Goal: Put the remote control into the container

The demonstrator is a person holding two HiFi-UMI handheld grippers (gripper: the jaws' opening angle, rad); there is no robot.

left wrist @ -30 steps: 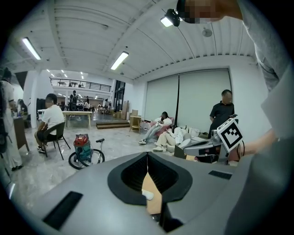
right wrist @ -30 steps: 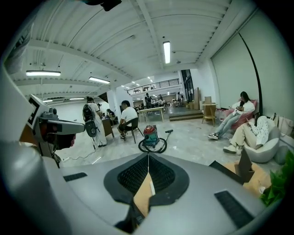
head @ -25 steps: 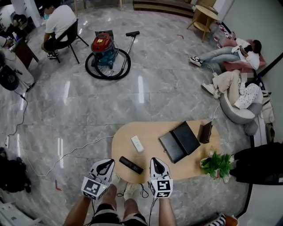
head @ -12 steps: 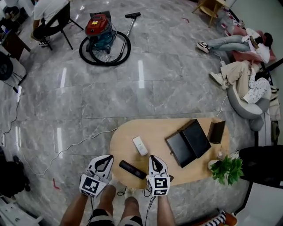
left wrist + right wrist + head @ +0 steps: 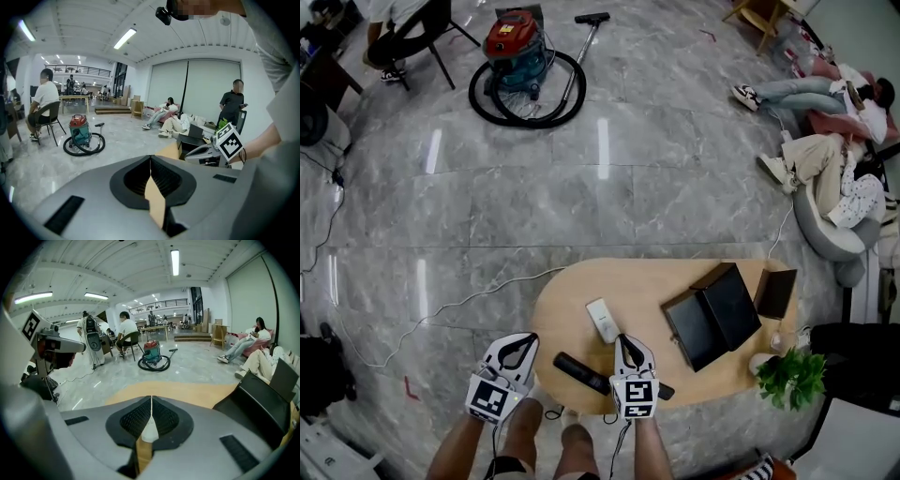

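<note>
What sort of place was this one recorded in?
Likely a large open office lobby or lounge: polished stone floor, people lounging at the side, a low wooden table, and a vacuum left standing.

One white remote (image 5: 603,320), one black remote (image 5: 581,372), one container (image 5: 733,305).

**Obstructions and cut-offs**

Head view: the right gripper (image 5: 624,339) covers part of the black remote control (image 5: 579,371), so only its two ends show. The container (image 5: 712,317) interior is too dark to read. Right gripper view: the picture's right edge cuts off the container.
</note>
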